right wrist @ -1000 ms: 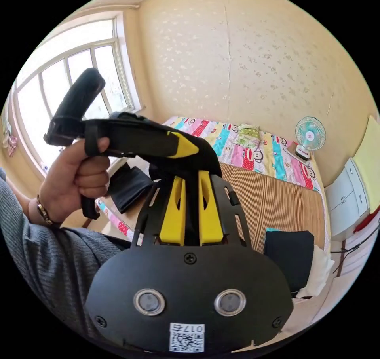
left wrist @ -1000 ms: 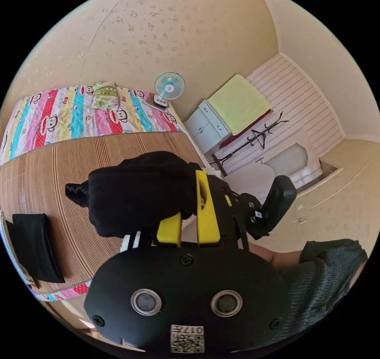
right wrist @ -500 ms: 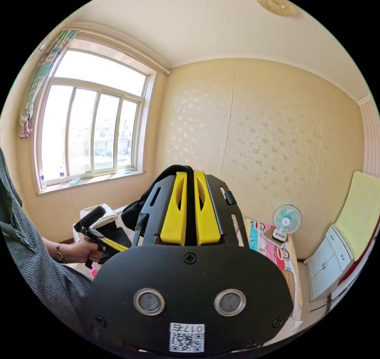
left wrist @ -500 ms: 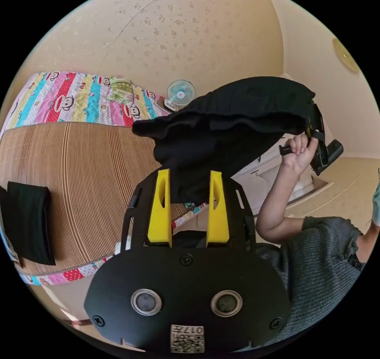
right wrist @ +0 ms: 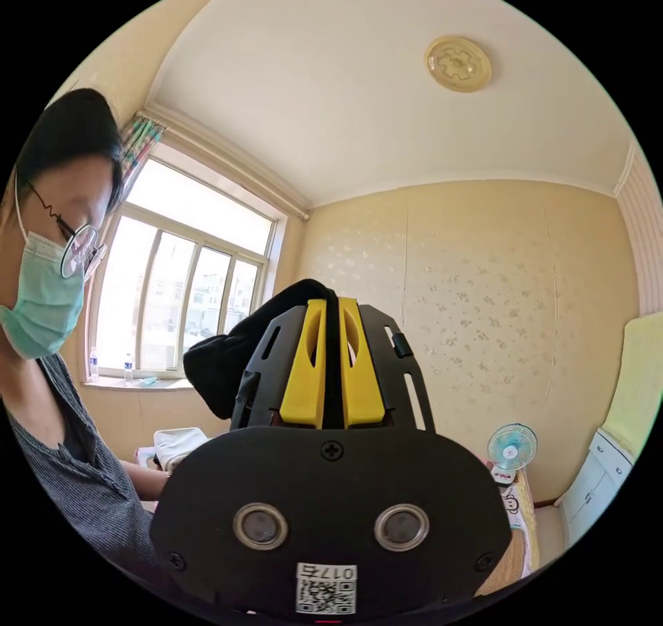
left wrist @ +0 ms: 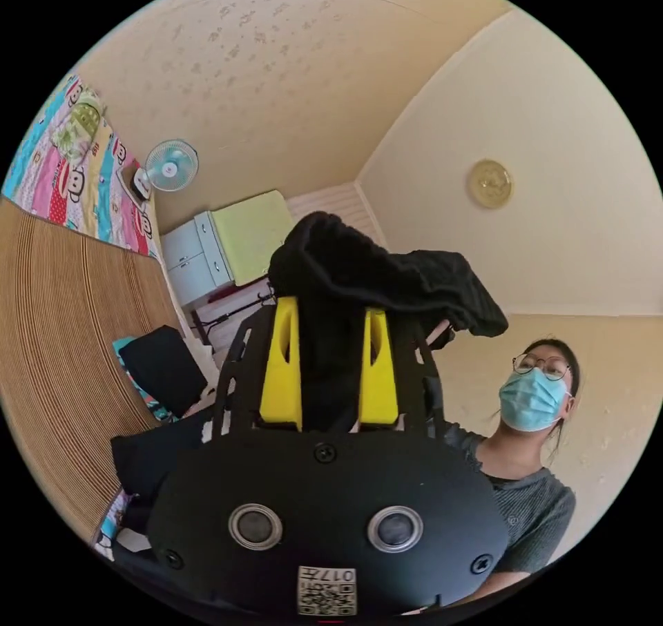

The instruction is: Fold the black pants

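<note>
Black pants (left wrist: 387, 284) are held aloft by both grippers. In the left gripper view, the left gripper (left wrist: 330, 367) has its two yellow jaws set somewhat apart, with a thick band of the black fabric packed between them; the cloth bunches above the jaw tips and drapes away to the right of the claw. In the right gripper view, the right gripper (right wrist: 332, 367) has its jaws pressed nearly together on a thin edge of the pants (right wrist: 238, 357), and the remaining fabric hangs in a lump to the left of the jaws. Behind the left claw and to its left lies a striped mat (left wrist: 55, 322) with a folded dark garment (left wrist: 162, 367) on its edge. A small fan (left wrist: 171, 165) stands beyond that. A person (left wrist: 532, 433) is positioned to the right of the left claw.
</note>
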